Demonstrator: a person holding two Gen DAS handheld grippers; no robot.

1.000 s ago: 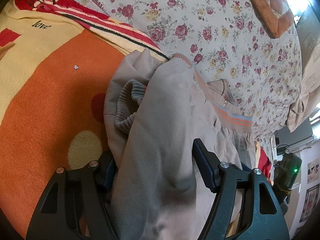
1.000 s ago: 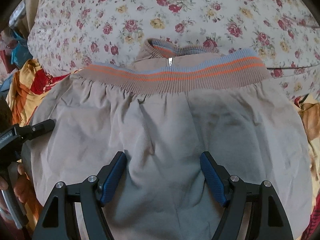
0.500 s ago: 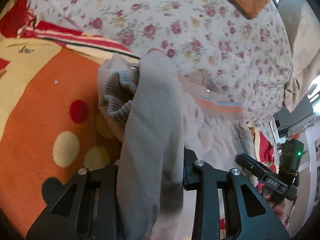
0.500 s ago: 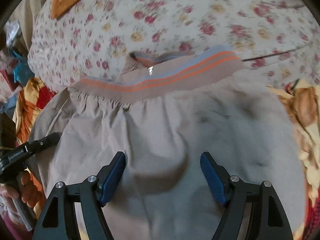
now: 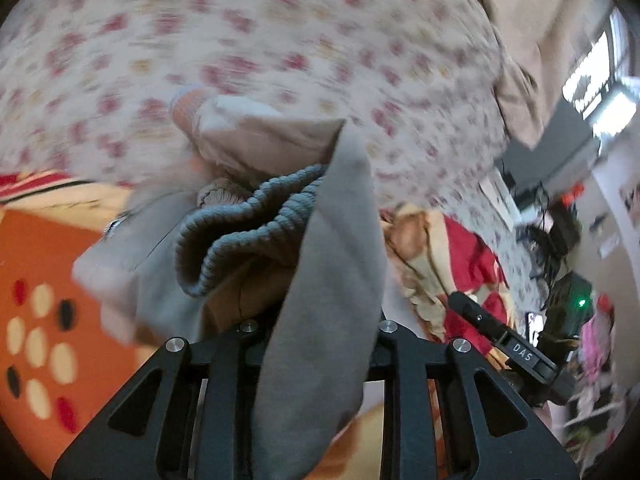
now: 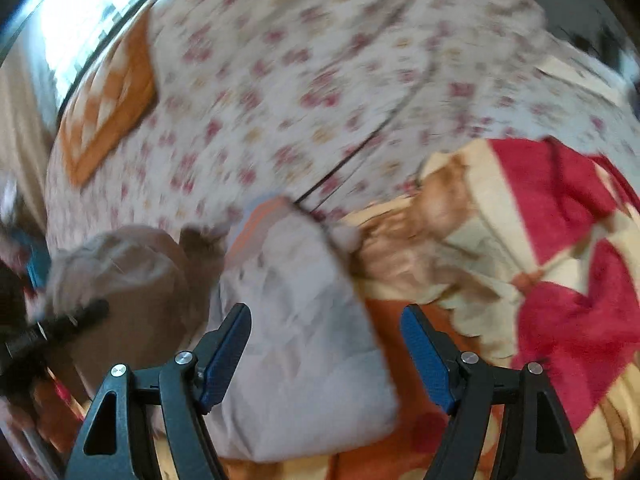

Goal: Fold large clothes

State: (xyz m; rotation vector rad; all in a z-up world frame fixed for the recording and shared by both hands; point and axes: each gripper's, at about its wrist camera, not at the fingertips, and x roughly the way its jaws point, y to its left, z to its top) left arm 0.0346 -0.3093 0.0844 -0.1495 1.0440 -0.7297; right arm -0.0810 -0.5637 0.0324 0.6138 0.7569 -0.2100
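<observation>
left tongs (image 5: 316, 344): jaws have just been closing, now clamped on a fold of the grey jacket (image 5: 320, 280)
right tongs (image 6: 326, 354): apart, gripping nothing
jacket: bunched on the orange blanket (image 5: 36, 248), beside the floral quilt (image 5: 248, 40)

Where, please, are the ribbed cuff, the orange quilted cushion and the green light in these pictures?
ribbed cuff (image 5: 256, 224), left wrist view, on its bunched knit ridges
orange quilted cushion (image 6: 110, 100), right wrist view, on its chequered middle
green light (image 5: 581, 303), left wrist view, on the glowing dot

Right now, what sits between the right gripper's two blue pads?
In the right wrist view, the right gripper stands open; the grey-beige jacket fills the left of the gap, orange blanket the right.
</observation>
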